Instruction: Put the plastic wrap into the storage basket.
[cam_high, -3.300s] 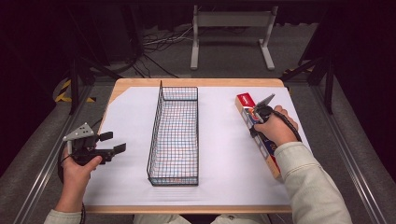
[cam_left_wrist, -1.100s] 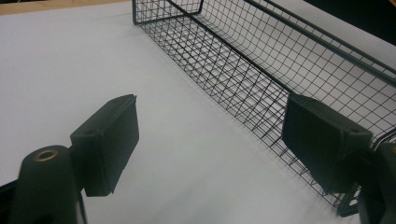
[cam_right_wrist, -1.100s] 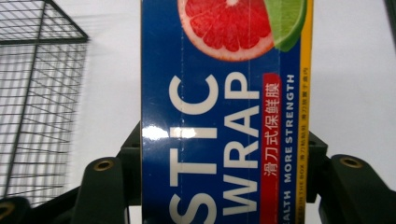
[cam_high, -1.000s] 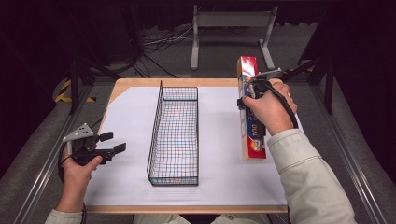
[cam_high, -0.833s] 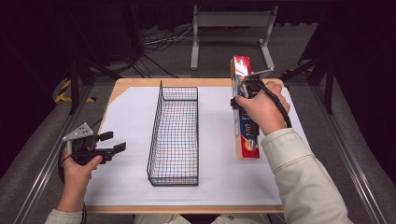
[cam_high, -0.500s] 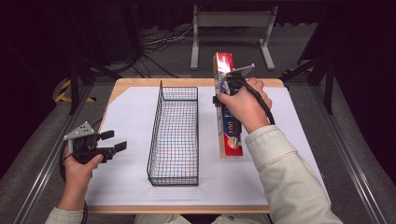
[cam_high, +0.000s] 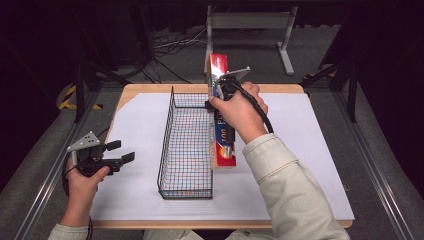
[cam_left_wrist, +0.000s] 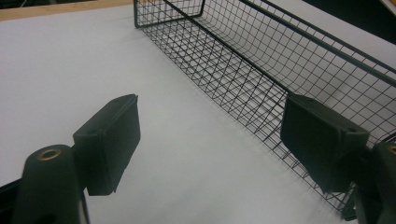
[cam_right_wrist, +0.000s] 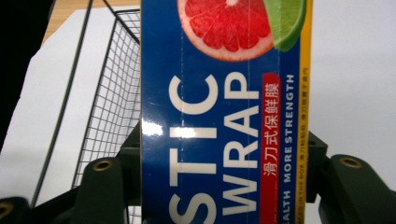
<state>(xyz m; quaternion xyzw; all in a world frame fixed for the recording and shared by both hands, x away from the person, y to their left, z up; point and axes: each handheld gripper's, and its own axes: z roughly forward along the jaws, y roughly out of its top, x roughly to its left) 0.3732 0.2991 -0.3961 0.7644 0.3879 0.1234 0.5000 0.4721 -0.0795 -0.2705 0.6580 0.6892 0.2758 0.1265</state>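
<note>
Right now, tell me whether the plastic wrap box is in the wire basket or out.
Out. The right tongs hold the plastic wrap box beside the wire basket, just outside its right wall.

Beige sleeves (cam_high: 287, 185); black tools (cam_high: 122, 152), grey plates.

Plastic wrap box (cam_high: 223, 131) lifted off the table's right side, carried by right gripper (cam_high: 220, 92) leftward to wire basket (cam_high: 186, 145) rim

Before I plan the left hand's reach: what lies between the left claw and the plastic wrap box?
In the high view, bare white sheet, then the wire basket, separate the left claw from the plastic wrap box.
</note>
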